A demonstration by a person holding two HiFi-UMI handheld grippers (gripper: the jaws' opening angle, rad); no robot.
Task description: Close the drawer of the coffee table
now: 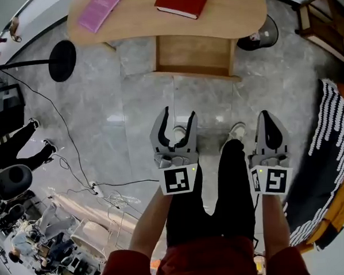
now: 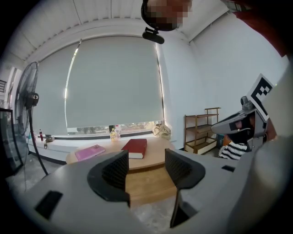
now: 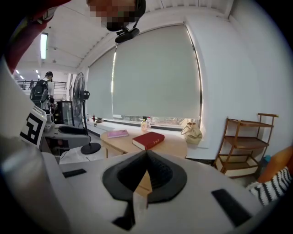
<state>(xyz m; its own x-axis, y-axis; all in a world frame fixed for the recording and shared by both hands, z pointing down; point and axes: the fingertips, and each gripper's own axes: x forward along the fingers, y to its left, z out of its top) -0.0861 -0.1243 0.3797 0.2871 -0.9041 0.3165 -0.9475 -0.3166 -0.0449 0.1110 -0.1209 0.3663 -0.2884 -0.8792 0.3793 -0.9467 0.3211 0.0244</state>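
Observation:
The round wooden coffee table point(image 1: 234, 16) stands ahead of me, and its drawer point(image 1: 193, 53) is pulled out toward me over the grey floor. A red book point(image 1: 182, 1) and a pink book point(image 1: 99, 10) lie on the tabletop. My left gripper point(image 1: 179, 113) is open and empty, well short of the drawer front. In the left gripper view the drawer point(image 2: 149, 185) shows between its spread jaws. My right gripper point(image 1: 265, 115) is shut on nothing, level with the left one. In the right gripper view its jaws point(image 3: 146, 171) meet at the tips, with the table point(image 3: 171, 147) behind.
A standing fan's black base point(image 1: 62, 60) is left of the table, and a dark round object point(image 1: 261, 36) is at its right. Cables point(image 1: 100, 192) trail over the floor at left. A striped cushion point(image 1: 328, 154) and a wooden shelf point(image 3: 247, 141) are on the right.

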